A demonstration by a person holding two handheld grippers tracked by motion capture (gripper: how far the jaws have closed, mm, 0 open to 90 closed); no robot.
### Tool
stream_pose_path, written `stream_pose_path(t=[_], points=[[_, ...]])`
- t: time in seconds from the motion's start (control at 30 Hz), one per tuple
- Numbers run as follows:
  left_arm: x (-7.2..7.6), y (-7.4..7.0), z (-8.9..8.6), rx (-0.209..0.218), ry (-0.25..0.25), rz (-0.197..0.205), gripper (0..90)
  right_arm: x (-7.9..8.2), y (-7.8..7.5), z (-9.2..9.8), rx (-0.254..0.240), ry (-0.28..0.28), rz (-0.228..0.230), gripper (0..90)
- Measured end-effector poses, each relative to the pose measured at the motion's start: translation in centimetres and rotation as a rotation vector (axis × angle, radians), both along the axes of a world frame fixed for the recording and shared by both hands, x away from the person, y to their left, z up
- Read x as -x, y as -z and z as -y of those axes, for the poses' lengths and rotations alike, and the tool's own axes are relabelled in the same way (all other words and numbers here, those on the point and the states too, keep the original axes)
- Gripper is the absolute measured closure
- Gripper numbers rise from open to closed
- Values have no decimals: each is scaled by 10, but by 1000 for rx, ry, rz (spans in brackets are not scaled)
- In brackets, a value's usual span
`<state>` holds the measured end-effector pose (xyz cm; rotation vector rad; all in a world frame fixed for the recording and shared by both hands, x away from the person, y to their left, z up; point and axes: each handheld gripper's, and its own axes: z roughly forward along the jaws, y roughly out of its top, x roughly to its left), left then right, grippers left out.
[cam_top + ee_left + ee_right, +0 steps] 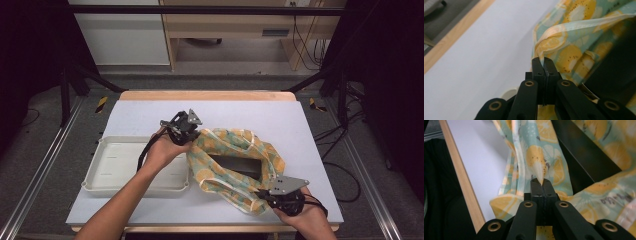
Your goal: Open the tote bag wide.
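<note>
A cloth bag (235, 160) printed with yellow lemon slices on pale green lies on the white table top, its mouth pulled open around a dark object (240, 166) inside. My left gripper (192, 134) is at the bag's far left rim, shut on the fabric edge (543, 53). My right gripper (264, 196) is at the near right corner, shut on a pinched fold of the bag (538, 170). The dark object (584, 157) shows inside the bag beyond that fold.
A shallow white tray (107, 167) sits left of the bag, under my left forearm. The table's wooden edge (461, 180) runs close beside the right gripper. Black frame posts (342, 95) stand at the table's far corners.
</note>
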<state>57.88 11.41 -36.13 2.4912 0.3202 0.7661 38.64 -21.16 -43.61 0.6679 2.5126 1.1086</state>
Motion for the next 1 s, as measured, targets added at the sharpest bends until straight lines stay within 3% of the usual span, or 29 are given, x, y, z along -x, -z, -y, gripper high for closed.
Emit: stream_pose_path(t=[0.2,0.33,0.4,0.5,0.53,0.57,0.6,0.73,0.83,1.0], points=[[-4,-7,-8,35,-18,11,900,2,6,3,24,-10,-26,900],[0,-8,-8,47,12,-10,900,1,10,6,32,13,-37,900],[5,-7,-5,55,29,-17,900,-1,8,8,13,28,-33,886],[15,-7,-1,60,48,-16,900,-6,0,9,-14,58,-8,714],[15,-7,-1,60,48,-16,900,-6,0,9,-14,58,-8,714],[20,-7,1,61,58,-13,900,-7,-7,8,-21,68,7,611],[23,-7,2,61,63,-12,900,-8,-10,8,-19,73,16,582],[28,-8,4,56,69,-11,900,-7,-20,7,-19,52,54,508],[30,-7,5,62,72,-12,900,-9,-28,7,-30,70,70,475],[29,-6,1,66,75,-14,900,-27,-35,10,-25,157,77,442]])
